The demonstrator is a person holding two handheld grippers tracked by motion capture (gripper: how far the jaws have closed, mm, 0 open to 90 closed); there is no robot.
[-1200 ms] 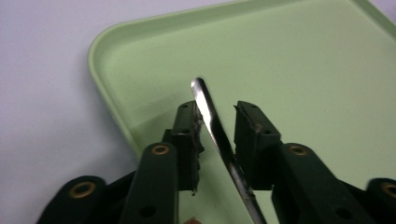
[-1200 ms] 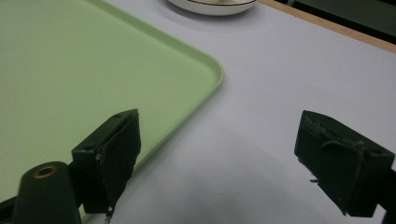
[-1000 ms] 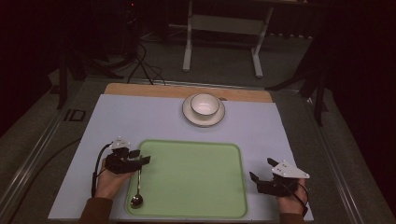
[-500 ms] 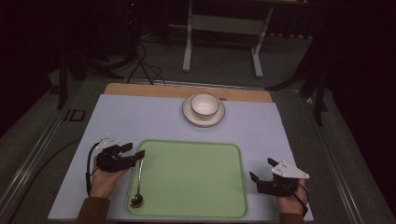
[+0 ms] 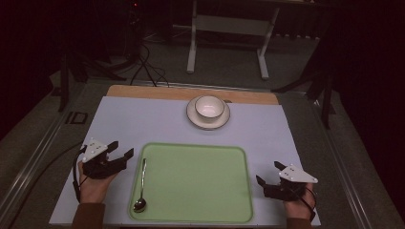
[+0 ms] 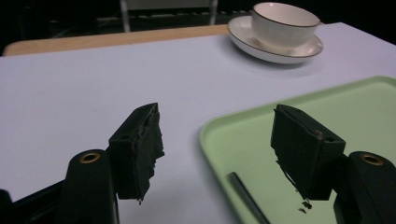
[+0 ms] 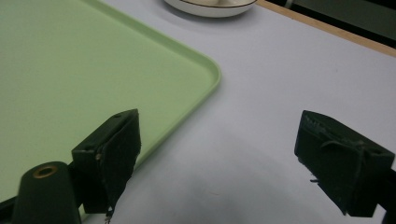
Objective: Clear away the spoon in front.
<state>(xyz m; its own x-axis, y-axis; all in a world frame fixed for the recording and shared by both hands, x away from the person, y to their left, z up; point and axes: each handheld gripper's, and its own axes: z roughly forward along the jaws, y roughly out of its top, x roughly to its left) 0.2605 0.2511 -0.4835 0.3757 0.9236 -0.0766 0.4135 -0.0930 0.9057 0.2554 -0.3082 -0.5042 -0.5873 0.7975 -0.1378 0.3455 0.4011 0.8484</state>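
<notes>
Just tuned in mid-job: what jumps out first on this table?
The big green tray near the front edge, with a spoon lying along its left side. Beyond it, a white bowl sits on a saucer. The left gripper, jaws open, is just left of the spoon.

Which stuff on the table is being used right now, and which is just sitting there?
In use:
- spoon, just let go
- green tray it lies in
- left gripper, jaws just opened, nothing between them

Just sitting:
- bowl
- saucer
- right gripper, open
</notes>
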